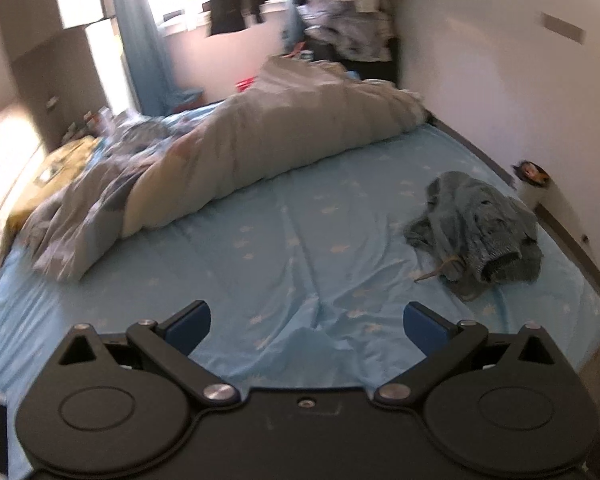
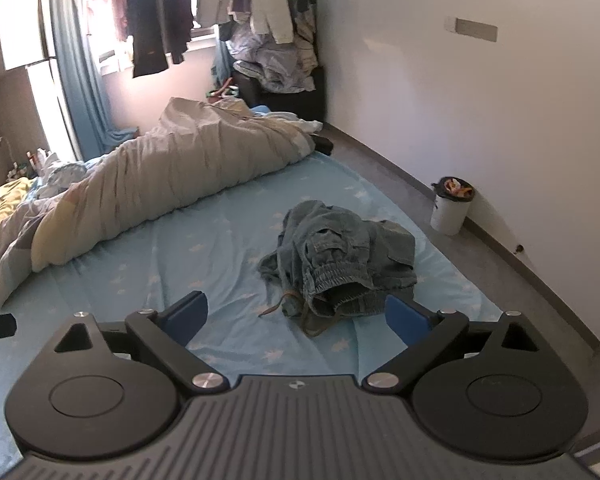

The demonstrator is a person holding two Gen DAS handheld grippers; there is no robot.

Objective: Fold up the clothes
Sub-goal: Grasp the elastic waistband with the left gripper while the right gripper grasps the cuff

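**Tools Spread Wide Over a Crumpled Denim Garment**

Left tool (image 1: 306, 322) with blue pads well apart, nothing between them, aimed over bare blue sheet (image 1: 260, 240) at lower centre of the left wrist view. Right tool (image 2: 296, 314) likewise spread and gripping nothing, its pads framing the near edge of the garment in the lower centre of the right wrist view; whether the right-hand pad touches cloth, cannot tell.

Denim garment (image 2: 340, 260), seemingly shorts or trousers with an elastic waistband and a brown drawstring (image 2: 278, 306), heaped in a loose crumple on the bed, waist opening turned toward the right tool. Seen at right of centre in the left wrist view (image 1: 476, 224), well apart from the left tool. Not flat, not squared, not folded as it lies.

Grey duvet (image 2: 172, 176) bunched across the upper left of both views, clear of the garment. White bin (image 2: 450, 208) on the floor by the wall at right; hanging clothes (image 2: 156, 20) along the top, by the window.

Step in hand, by judgement: closing in for a grasp on the heap, ahead of spreading it flat. Next move likely calls for pinching the waistband at one side with the right tool, bringing the left tool across to the other side, then lifting and shaking out onto the open sheet. Care needed to catch one layer only and to keep the drawstring from snagging.
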